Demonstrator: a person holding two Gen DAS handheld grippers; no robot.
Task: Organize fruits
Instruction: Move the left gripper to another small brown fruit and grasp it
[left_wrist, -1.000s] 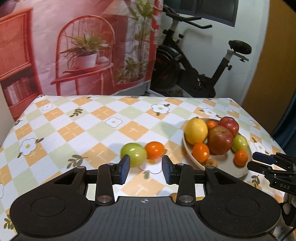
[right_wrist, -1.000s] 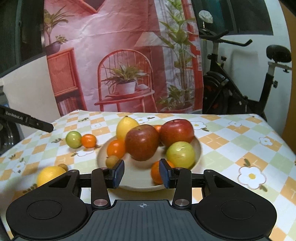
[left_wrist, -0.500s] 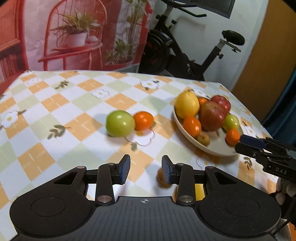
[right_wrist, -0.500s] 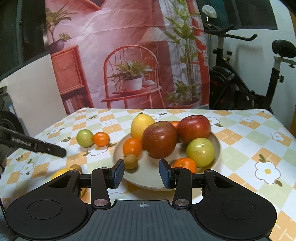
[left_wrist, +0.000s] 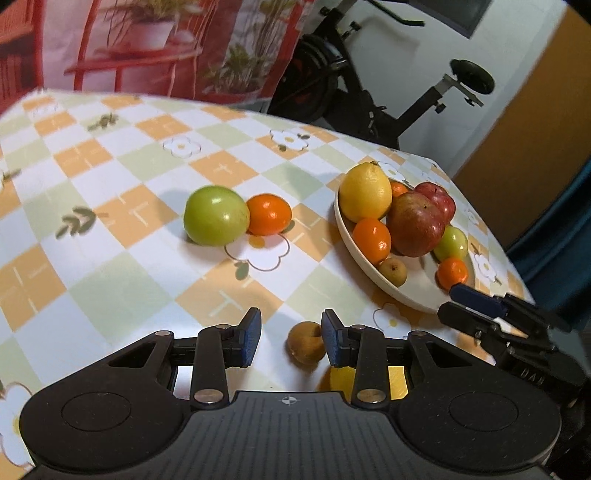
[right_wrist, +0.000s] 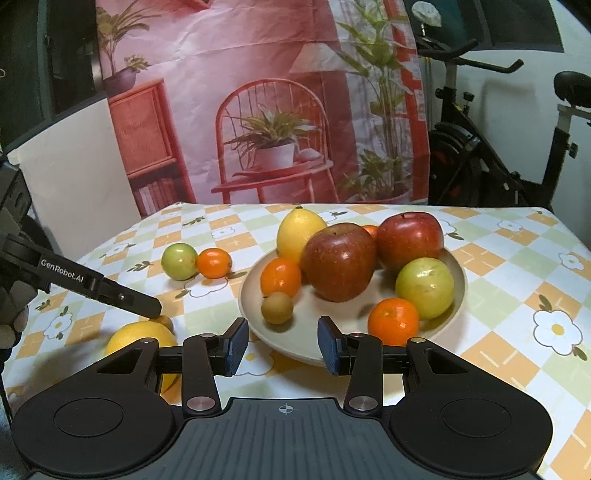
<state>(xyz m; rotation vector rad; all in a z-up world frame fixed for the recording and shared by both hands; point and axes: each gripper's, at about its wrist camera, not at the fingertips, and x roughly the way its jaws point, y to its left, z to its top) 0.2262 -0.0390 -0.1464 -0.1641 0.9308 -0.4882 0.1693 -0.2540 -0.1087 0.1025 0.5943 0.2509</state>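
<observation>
Your left gripper (left_wrist: 291, 336) hangs over the counter (left_wrist: 110, 258) with its jaws apart around a small brown fruit (left_wrist: 306, 341); the right pad looks just beside it, not clamped. Your right gripper (right_wrist: 282, 345) is apart too, empty, at the near rim of the plate (right_wrist: 460, 280) of apples and oranges. A green fruit (left_wrist: 216, 216) and an orange (left_wrist: 268, 214) lie touching, left of the plate

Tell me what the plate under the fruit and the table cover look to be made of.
Plate: probably ceramic or melamine, cream and matte; the rim is smooth and rigid with only soft reflections, so the look leaves it open.
Table cover: likely vinyl or oilcloth with a printed check-and-flower pattern; it lies flat and shows a faint sheen rather than any weave.
</observation>
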